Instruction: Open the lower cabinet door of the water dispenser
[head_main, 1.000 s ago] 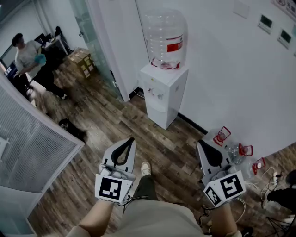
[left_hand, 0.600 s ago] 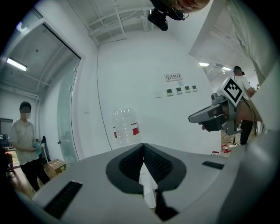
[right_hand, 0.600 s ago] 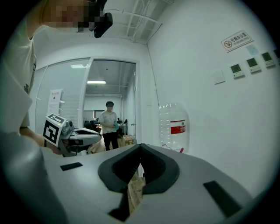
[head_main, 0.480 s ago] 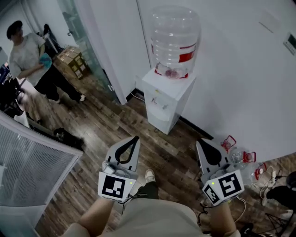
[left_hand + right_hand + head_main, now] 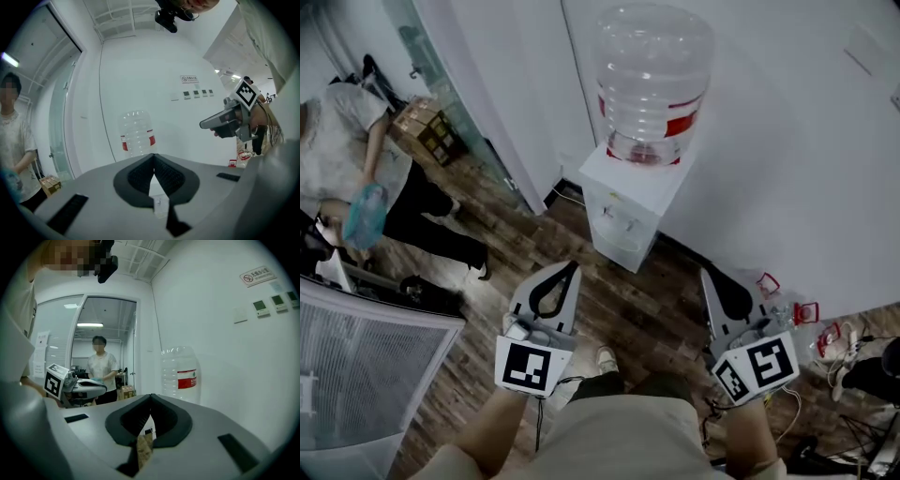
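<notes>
the white water dispenser [image 5: 630,197] stood upright against the wall [image 5: 787,169], long axis vertical, with an upturned clear bottle [image 5: 654,80] on top. its front, with the lower cabinet door [image 5: 616,251] flush and closed, faced out over the wood floor [image 5: 647,309] toward the person. the left gripper [image 5: 572,267] and right gripper [image 5: 705,275] pointed at it from well apart, both pinched together on nothing.
</notes>
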The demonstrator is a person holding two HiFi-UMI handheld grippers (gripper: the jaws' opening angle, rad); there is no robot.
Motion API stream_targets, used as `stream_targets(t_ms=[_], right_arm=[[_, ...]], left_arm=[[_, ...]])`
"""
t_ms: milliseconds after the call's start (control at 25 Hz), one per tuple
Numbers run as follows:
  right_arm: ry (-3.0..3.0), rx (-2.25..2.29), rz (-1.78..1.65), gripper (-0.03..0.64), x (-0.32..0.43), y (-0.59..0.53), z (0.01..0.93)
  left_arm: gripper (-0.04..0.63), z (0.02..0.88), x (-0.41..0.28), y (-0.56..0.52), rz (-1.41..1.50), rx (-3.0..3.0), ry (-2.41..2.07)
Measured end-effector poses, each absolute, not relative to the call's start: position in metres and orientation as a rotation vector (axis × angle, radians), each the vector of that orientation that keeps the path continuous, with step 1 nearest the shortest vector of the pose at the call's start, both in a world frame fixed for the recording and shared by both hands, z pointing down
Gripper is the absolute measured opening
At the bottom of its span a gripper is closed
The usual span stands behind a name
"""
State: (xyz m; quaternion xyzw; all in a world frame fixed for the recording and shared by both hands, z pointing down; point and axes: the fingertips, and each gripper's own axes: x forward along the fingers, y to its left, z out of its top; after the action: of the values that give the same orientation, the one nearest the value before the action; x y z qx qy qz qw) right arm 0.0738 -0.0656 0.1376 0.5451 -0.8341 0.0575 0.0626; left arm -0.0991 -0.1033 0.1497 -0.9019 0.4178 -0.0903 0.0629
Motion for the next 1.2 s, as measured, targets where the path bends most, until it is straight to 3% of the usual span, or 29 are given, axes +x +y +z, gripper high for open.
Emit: stream_targets(t_ms=[600,1200], right_arm=[[-2.665,1.530,0.183,0.008,0.111,-0.101,0.146],[-2.686,1.408,0.346,0.200,0.137,-0.171,0.244]], left_arm=[[0.006,0.158,-0.068,-0.131,-0.343,-2.670,1.399],[0.006,0.243,-0.044,-0.177,-0.414,-2.674,1.519]])
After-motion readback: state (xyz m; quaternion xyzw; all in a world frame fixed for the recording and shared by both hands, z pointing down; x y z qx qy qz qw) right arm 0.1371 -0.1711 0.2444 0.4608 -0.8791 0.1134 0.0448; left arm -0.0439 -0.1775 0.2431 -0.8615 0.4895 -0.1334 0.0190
